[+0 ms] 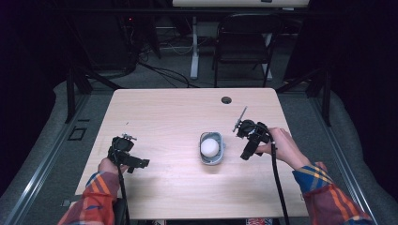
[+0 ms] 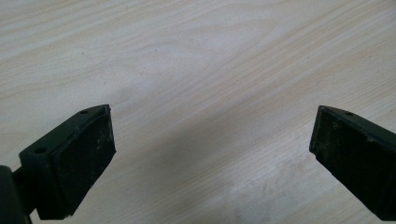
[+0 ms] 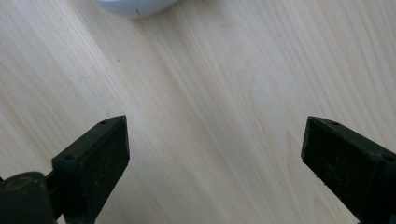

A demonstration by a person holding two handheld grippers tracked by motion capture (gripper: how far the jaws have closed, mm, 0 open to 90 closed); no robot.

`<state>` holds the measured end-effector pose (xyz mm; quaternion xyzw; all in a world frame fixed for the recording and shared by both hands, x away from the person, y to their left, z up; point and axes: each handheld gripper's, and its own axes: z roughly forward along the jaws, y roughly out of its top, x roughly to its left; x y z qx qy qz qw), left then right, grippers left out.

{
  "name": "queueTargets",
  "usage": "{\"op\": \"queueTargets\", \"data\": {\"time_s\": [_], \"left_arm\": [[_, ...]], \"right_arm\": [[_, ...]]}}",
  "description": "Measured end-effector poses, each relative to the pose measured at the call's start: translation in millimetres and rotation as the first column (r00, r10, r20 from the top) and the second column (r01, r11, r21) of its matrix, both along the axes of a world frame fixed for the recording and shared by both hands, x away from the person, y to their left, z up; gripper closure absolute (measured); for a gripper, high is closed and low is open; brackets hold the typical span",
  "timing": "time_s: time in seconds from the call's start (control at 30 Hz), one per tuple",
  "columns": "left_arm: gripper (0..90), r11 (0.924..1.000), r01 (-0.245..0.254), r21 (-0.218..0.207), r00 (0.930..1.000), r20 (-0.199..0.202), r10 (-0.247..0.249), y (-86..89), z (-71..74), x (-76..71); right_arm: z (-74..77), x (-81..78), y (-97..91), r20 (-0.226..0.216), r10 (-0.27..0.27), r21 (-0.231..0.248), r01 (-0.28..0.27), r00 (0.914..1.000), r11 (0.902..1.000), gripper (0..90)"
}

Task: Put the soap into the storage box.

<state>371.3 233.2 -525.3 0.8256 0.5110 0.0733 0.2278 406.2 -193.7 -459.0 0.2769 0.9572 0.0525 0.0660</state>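
1. Table (image 1: 155, 112): a grey bowl (image 1: 212, 148) holding a white ball (image 1: 210, 147) sits right of centre in the high view.
2. Right gripper (image 1: 247, 140), nearer, lies just right of the bowl, its rim (image 3: 133, 8) at that gripper view's top edge; jaws apart, empty.
3. Left gripper (image 1: 127, 157), lower left, well apart; jaws wide, empty.

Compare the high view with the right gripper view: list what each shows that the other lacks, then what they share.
High view alone: the white ball resting in the grey bowl, the open left gripper, both plaid sleeves, a chair beyond the table. Right gripper view alone: the close-up insides of the right gripper, jaws wide apart with nothing between them. Shared: the wooden table and the bowl's pale edge.
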Motion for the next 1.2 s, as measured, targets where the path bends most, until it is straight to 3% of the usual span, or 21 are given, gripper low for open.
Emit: {"op": "queueTargets", "data": {"time_s": [0.03, 0.5, 0.7, 0.93, 1.0, 1.17, 1.2], "left_arm": [[0.1, 1.0, 0.0, 0.001, 1.0, -0.001, 0.0, -0.1, 0.0, 0.0], [0.1, 1.0, 0.0, 0.005, 1.0, -0.002, 0.0, -0.7, -0.6, 0.3], [0.1, 1.0, -0.001, 0.007, 1.0, -0.003, 0.001, -0.9, -0.8, 0.4], [0.2, 1.0, 0.0, 0.007, 1.0, -0.002, 0.0, -0.6, -0.7, 0.2], [0.1, 1.0, -0.001, 0.007, 1.0, -0.001, 0.001, -0.9, -0.8, 0.1], [0.1, 1.0, -0.003, 0.004, 1.0, -0.004, 0.003, -0.7, -0.8, 0.0], [0.1, 1.0, -0.004, 0.004, 1.0, -0.004, 0.004, -0.8, -0.7, -0.2]], "right_arm": [[0.3, -0.8, -3.1, 0.002, 0.001, -0.017, -0.001, 1.0, 0.9999, 7.0], [-8.2, -15.4, -49.0, -0.01, -0.097, -0.007, 0.097, 0.9952, 0.9953, 3.0], [-13.4, -20.5, -63.0, -0.019, -0.111, -0.035, 0.11, 0.9937, 0.9933, 2.6], [-25.6, -28.7, -80.7, -0.031, -0.164, -0.02, 0.164, 0.9859, 0.9863, 2.5], [-28.2, -29.7, -85.6, -0.046, -0.153, -0.05, 0.15, 0.9872, 0.9874, 2.5], [-44.7, -39.7, -98.2, -0.047, -0.193, -0.05, 0.191, 0.98, 0.9803, 3.3], [-45.2, -39.2, -101.0, -0.067, -0.173, -0.098, 0.166, 0.9827, 0.9813, 3.3]]}}
